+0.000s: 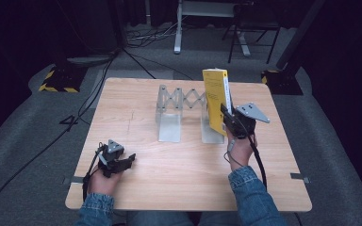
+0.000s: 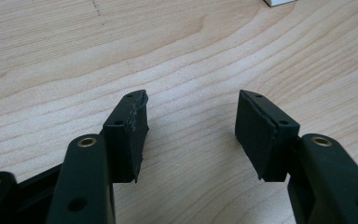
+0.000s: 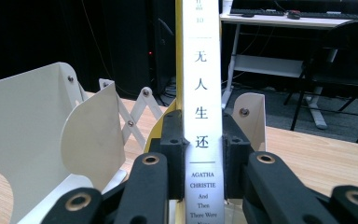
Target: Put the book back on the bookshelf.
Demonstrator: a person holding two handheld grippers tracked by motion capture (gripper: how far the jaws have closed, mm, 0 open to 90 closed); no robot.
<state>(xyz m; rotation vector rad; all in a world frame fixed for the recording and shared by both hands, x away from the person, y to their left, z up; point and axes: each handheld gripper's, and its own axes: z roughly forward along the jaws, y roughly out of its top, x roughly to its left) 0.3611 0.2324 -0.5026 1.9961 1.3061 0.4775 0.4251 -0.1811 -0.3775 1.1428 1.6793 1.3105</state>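
Jaws, right: your right gripper (image 1: 228, 117) has them clamped on the spine of the tall yellow paperback book with a white spine (image 1: 215, 99); you hold it upright.
Jaws, left: your left gripper (image 1: 125, 162) has them spread apart with nothing between.
High view, book: it stands on end at the right-hand end of the grey metal expanding book rack with scissor links (image 1: 179, 106), over or against that end's plate; whether its foot rests on the base I cannot tell.
High view, left hand: your gripper lies idle near the front left corner of the light wooden table (image 1: 179, 174), well apart from the rack.
Left gripper view: black pads (image 2: 129, 135) wide open above bare wood grain; a small white corner sits at the top edge, too little of it to identify.
Right gripper view: both pads (image 3: 173, 154) press the white spine (image 3: 202, 107), which runs straight up the middle; cream rack plates (image 3: 28, 140) stand to the left, and another plate (image 3: 251, 119) just behind on the right.
Progress, judged: pick-up and carry look done; the book is at the rack and upright.
Left to do, judged: settle it on the base beside a plate, ease your grip off, and check it stands alone.
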